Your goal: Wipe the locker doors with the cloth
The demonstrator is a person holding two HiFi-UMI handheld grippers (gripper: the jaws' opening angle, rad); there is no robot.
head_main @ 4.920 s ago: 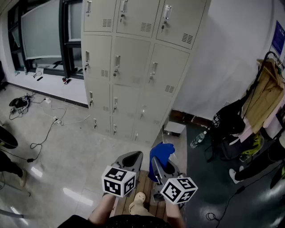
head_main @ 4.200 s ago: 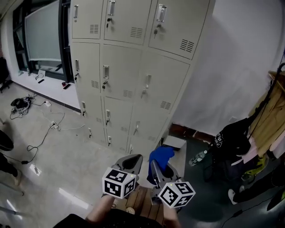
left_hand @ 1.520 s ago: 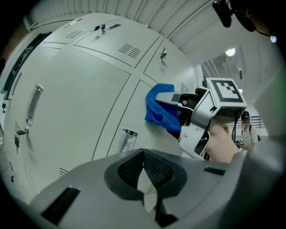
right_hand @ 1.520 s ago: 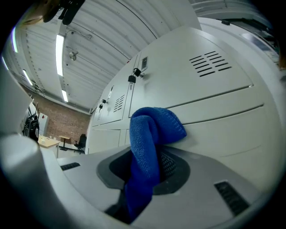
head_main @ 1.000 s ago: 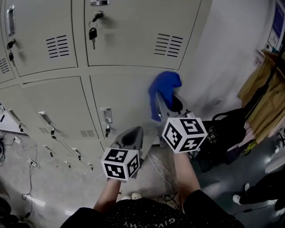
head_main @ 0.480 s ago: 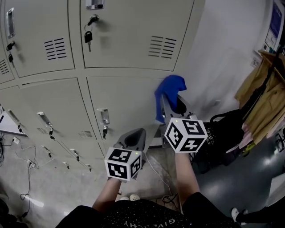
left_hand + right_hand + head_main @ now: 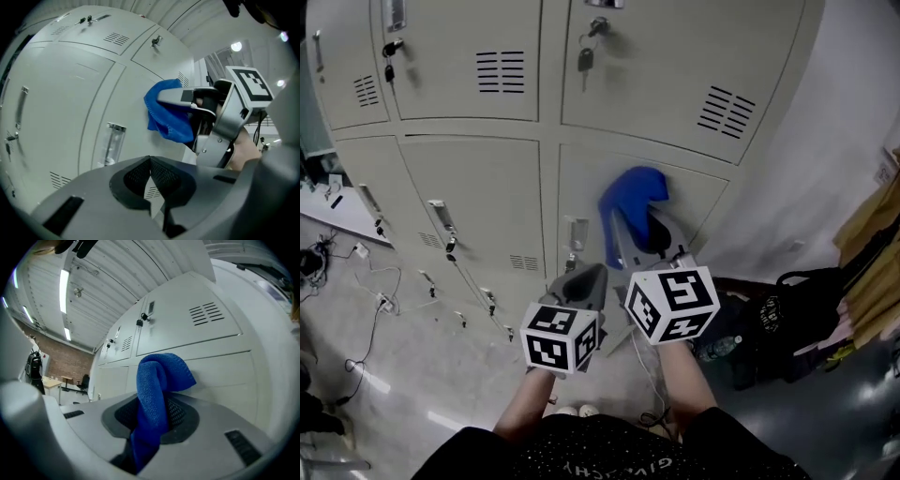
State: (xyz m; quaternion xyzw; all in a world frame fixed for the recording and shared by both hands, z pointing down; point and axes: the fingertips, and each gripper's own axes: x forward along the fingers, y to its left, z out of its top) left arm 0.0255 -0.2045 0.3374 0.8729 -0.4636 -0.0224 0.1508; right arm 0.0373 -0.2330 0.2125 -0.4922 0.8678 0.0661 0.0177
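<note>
Blue cloth [image 7: 157,380] clamped between right gripper [image 7: 152,417] fingers [image 7: 183,414], near locker door [image 7: 581,187]

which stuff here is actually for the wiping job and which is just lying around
For the job: blue cloth, held by the right gripper, jaws shut on it; locker doors.
Lying about: black bag, floor cables, tan garment.

Left of the left tongs [image 7: 584,278] and lower, a tangle of cables [image 7: 319,261] trails across the pale grey floor [image 7: 412,375]. Right of the right tongs [image 7: 623,225], a white wall [image 7: 853,141] drops to a black bag [image 7: 787,305] slumped on the floor — a tan garment [image 7: 877,253] hangs just beyond it. In the right gripper view, far left of those tongs, a brick wall [image 7: 51,362], a desk [image 7: 49,382] and an office chair [image 7: 84,380] sit under strip lights [image 7: 63,284].
</note>
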